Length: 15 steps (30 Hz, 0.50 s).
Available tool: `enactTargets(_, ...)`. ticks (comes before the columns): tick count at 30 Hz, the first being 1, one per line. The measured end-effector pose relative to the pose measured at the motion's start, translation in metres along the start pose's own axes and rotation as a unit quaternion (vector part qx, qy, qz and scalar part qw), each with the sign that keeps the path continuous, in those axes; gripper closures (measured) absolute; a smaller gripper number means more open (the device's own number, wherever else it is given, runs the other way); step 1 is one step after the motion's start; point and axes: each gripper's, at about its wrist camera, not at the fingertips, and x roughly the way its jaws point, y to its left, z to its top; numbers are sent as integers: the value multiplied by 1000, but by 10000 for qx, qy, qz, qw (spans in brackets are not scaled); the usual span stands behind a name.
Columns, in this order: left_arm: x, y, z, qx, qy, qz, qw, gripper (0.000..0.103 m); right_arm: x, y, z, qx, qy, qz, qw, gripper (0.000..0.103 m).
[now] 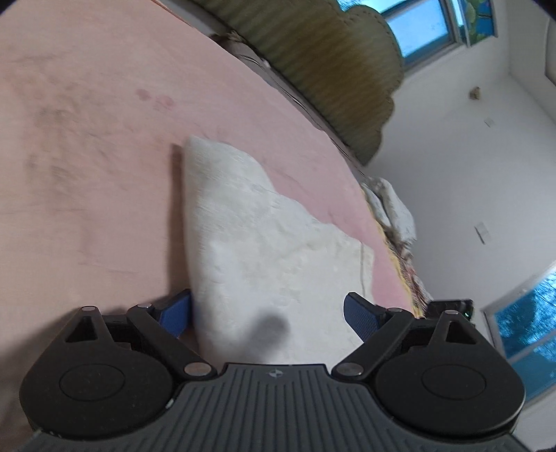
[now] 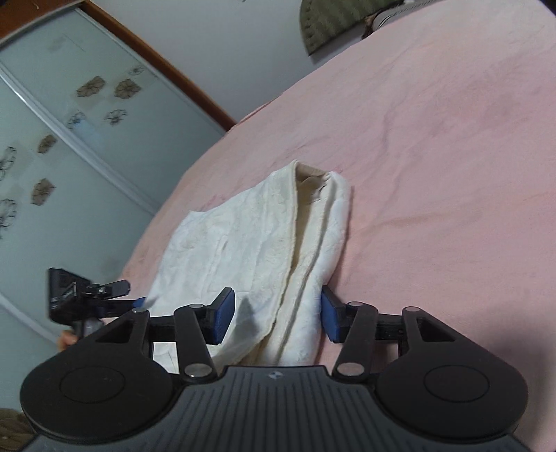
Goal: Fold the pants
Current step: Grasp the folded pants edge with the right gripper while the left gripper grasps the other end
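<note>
In the left wrist view, the left gripper (image 1: 267, 318) sits at the bottom of the frame with its two blue pads (image 1: 361, 318) spread wide apart. The near end of the white pants (image 1: 264, 243) lies between them, but neither pad presses on the cloth; one pad is partly hidden behind the fabric's edge. The pants stretch away from the gripper as a folded, tapering bundle on the pink bedsheet (image 1: 87, 156), with a dark smudge of shadow on the cloth close to the gripper. Beyond the sheet's far edge stands an olive, scalloped headboard (image 1: 333, 69), and farther still a window (image 1: 420, 31) in the white wall.

In the right wrist view, the right gripper (image 2: 276, 314) also has its blue pads (image 2: 222, 320) standing apart, one on either side of the near end of the pants (image 2: 250, 243). The right-hand pad sits just beside the thick rolled edge of the cloth; whether it touches cannot be told. The pants lie folded lengthwise on the bedsheet (image 2: 451, 174), with a cream inner layer showing along a crease that runs away to the far end. To the left, the left gripper (image 2: 104, 295) shows as a blurred black shape at the cloth's other near corner. Behind it rises a frosted wardrobe door (image 2: 69, 121) with flower decals.
</note>
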Motion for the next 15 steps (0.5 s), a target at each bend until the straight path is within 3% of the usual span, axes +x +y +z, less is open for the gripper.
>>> enactTargets(1,4,-3,1,90,15,-32,10000,2,3,-2,2,28,47,161,9999,50)
enactTargets(4,19,-8,2,191,64,-152,9997,2,12,-5,8,42,113,724,9973,40)
enactTargets(6,25,-11,3,162,19,-167,9997,3,22,-3,12,60,143,691,9975,40)
enactTargets(8,29,-16,1,197,-70,-33,9998,7,33,6,14,-113,168,378,9991,46)
enactTargets(9,30,-19,0,269,-137,76,9995,11,37,11,13,-198,145,176,9995,55)
enactTargets(10,31,-24,-2,384,-183,258,9988,24,39,15,13,-243,110,53,9996,61)
enactTargets(12,32,-30,-6,663,-257,671,9952,45,38,20,11,-329,48,-100,9994,64)
enactTargets(15,30,-37,-13,872,-422,981,9904,60,34,26,3,-389,-70,-284,9988,68)
